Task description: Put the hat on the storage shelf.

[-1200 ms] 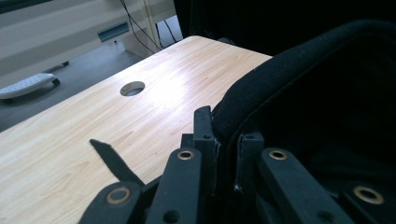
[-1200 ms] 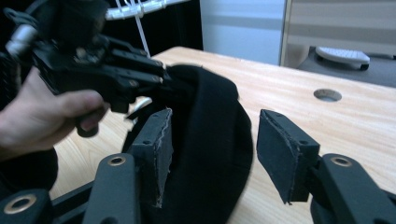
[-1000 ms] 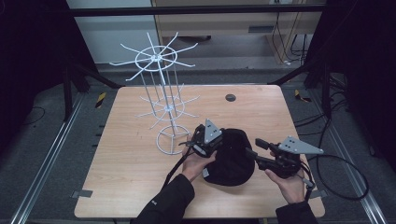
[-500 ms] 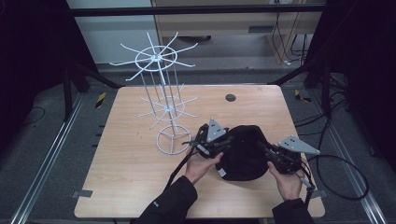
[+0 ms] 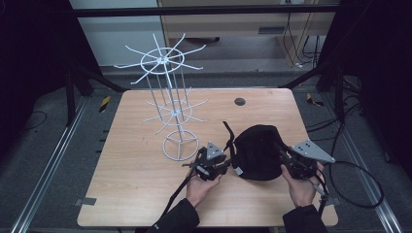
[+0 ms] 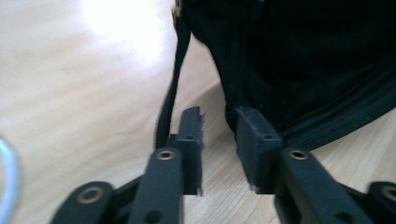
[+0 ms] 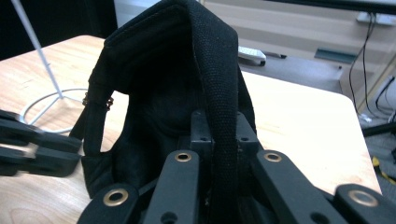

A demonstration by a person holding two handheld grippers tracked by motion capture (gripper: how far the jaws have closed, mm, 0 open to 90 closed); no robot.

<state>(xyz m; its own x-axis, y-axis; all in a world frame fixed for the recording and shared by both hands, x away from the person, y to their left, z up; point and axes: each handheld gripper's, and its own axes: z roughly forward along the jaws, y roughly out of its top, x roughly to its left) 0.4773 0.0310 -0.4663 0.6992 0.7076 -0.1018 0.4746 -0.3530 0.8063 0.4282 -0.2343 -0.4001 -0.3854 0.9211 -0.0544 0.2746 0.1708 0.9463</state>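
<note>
A black cap (image 5: 257, 150) stands propped up on the wooden table (image 5: 136, 194) in front of the person. My right gripper (image 5: 286, 162) is shut on the cap's right edge. In the right gripper view the jaws (image 7: 219, 126) clamp the cap's thick rim band (image 7: 217, 70), with the hollow inside facing the camera. My left gripper (image 5: 222, 164) is at the cap's left side, open. In the left gripper view its fingertips (image 6: 219, 126) lie just short of the cap's lower edge (image 6: 303, 60), with bare table between them. The cap's strap (image 6: 175, 79) hangs past the left jaw.
A white wire display rack (image 5: 165, 92) with hooked arms stands on a ring base (image 5: 180, 145) just left of the left gripper. A small black disc (image 5: 239, 101) sits on the table's far side. The right gripper's cable (image 5: 359, 189) loops off the table's right edge.
The right gripper came in from the right and shut on the cap's edge. The cap shifted right and now stands taller. The left gripper drew back slightly off the cap.
</note>
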